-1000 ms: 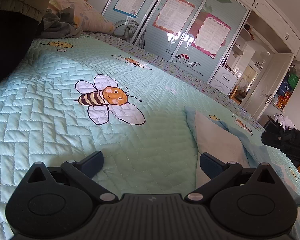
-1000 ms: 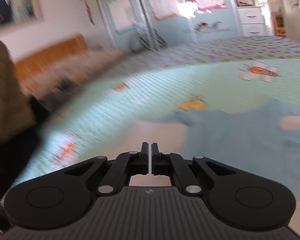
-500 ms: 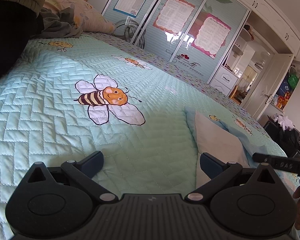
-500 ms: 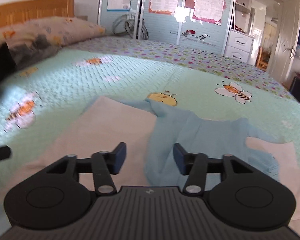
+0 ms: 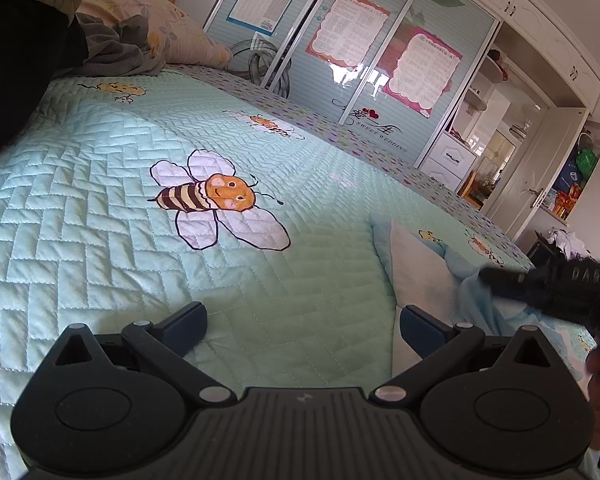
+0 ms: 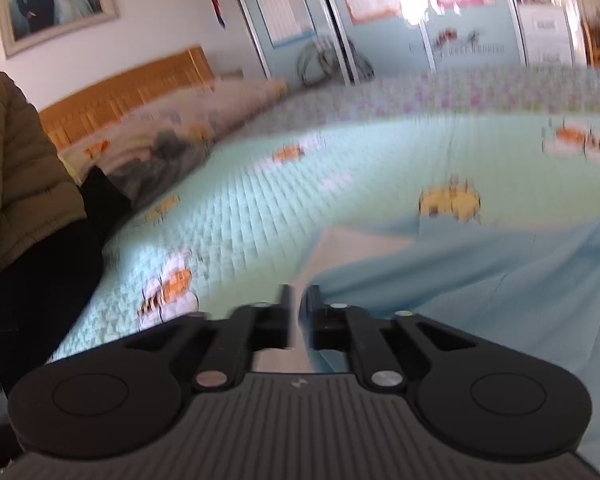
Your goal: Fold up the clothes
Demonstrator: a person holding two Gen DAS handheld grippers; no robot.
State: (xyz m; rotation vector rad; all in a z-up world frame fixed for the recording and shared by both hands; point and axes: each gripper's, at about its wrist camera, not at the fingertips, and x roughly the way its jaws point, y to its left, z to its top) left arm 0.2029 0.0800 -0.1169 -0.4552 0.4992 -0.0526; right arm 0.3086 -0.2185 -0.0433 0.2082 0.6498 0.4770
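- Where the light blue garment point(image 6: 480, 264) lies spread on my bed, it covers the right, near part of the quilt, with a pale cream panel point(image 6: 352, 246) at its left edge.
- From my left wrist view the same garment point(image 5: 416, 260) sits at the right, beyond my finger.
- My right gripper point(image 6: 298, 312) is closing; its jaws are down to a narrow gap over the garment's near left edge, and blur hides whether the pads pinch any cloth.
- My left gripper point(image 5: 302, 324) is spread wide and holds nothing, hovering over bare quilt.
- The mint quilt point(image 5: 100, 216) carries a big bee print point(image 5: 216, 200) left of the garment.
- Far left, a floral pillow point(image 5: 168, 28) and grey clothes point(image 5: 116, 46) lie by the wooden headboard point(image 6: 128, 88).
- Sliding wardrobe doors point(image 5: 340, 52) with 3 posters stand beyond the bed.
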